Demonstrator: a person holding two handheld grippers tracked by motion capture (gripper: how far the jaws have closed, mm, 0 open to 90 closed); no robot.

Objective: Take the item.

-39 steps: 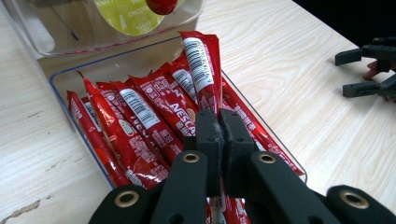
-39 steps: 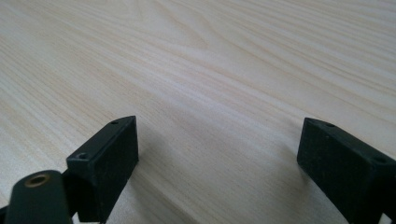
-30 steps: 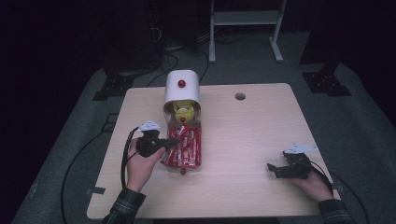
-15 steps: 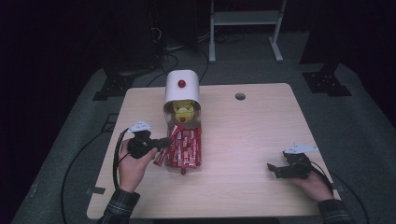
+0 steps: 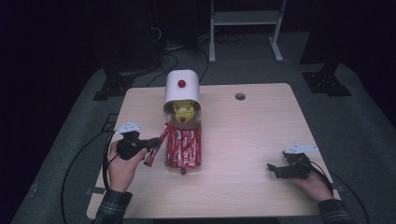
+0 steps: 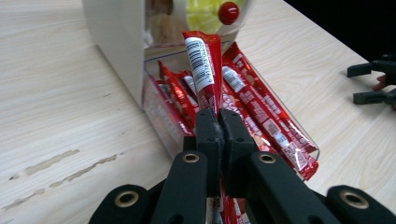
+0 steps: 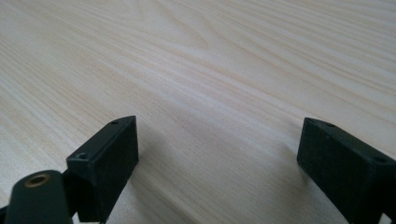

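Note:
A white dispenser (image 5: 181,87) with a red knob (image 6: 228,12) stands at the table's back middle, something yellow behind its clear front. Before it lies a clear tray (image 5: 183,148) holding several red stick packets (image 6: 261,119). My left gripper (image 5: 152,142) is shut on one red stick packet (image 5: 159,143), held just left of the tray and slanting up toward the dispenser. In the left gripper view the jaws (image 6: 218,128) pinch that packet (image 6: 203,65) near its lower end. My right gripper (image 5: 275,170) rests open on the table at the front right, nothing between its jaws (image 7: 217,154).
The wooden table (image 5: 252,135) has a small round hole (image 5: 240,96) at the back right. Cables trail off the left edge. A white metal stand (image 5: 245,21) is on the floor behind the table. My right gripper (image 6: 373,84) shows far off in the left gripper view.
My left gripper has drawn back to the left with the red packet, pulling it out over the tray's left side. The right gripper has stayed in place.

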